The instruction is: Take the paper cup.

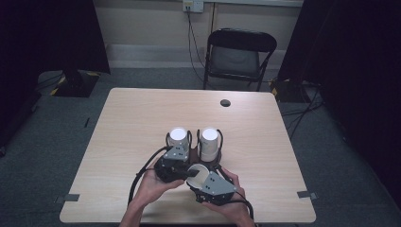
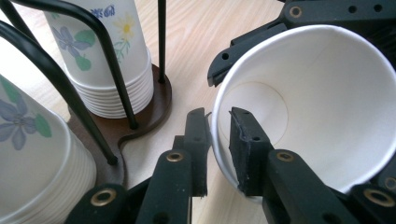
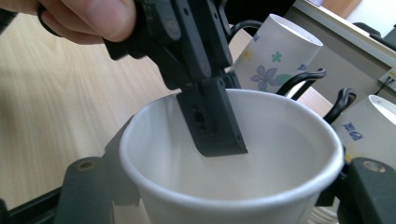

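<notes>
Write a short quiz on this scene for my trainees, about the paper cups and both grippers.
1. True or false: the single white paper cup stands on the pale wooden table.
2. How many stacks of flowered paper cups sit in the dark brown wire holder? A one, B two, C three.
3. Which gripper's jaws straddle the white cup's rim?
Key: 1 false, the right gripper holds it; 2 B; 3 the left gripper.
</notes>
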Tool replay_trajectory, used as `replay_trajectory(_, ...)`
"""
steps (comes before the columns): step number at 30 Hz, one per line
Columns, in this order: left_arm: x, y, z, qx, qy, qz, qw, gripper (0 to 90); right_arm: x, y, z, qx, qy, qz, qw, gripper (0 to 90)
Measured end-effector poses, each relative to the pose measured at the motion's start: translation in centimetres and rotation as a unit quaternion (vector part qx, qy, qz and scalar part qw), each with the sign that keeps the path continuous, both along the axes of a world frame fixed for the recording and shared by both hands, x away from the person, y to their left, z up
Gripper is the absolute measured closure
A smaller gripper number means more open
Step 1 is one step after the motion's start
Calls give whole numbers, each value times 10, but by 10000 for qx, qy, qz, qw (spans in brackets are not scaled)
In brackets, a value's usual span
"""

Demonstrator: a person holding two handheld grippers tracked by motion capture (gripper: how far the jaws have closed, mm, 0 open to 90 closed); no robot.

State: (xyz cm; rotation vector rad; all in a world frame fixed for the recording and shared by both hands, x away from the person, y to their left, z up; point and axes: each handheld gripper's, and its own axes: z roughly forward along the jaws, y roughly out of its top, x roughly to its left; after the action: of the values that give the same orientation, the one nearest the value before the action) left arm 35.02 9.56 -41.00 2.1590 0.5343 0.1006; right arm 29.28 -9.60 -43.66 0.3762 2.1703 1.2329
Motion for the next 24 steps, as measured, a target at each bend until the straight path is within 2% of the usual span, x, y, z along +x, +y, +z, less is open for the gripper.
replay_trajectory(8, -1, 2, 1, -80, -50, 14, 10000, 747, 1, -2, 1, 33, 29, -34, 10000, 305)
replay_trajectory(10, -2, 3, 1, -191, -141, 38, 9997, 725, 2, -3, 1, 55, 39, -69, 10000, 302)
replay_trajectory(14, -3, 5, 2, -335, -169, 87, 9993, 697, 3, -6, 1, 148, 83, -118, 9998, 300)
replay_trajectory(17, -4, 7, 3, -424, -244, 157, 9987, 653, 4, -7, 3, 187, 92, -142, 9997, 300)
replay_trajectory(21, -10, 8, 5, -414, -497, 394, 9971, 590, 5, -9, 3, 255, 143, -176, 9994, 298)
replay_trajectory(24, -11, 10, 6, -507, -577, 457, 9960, 557, 5, -11, 3, 336, 170, -214, 9991, 298)
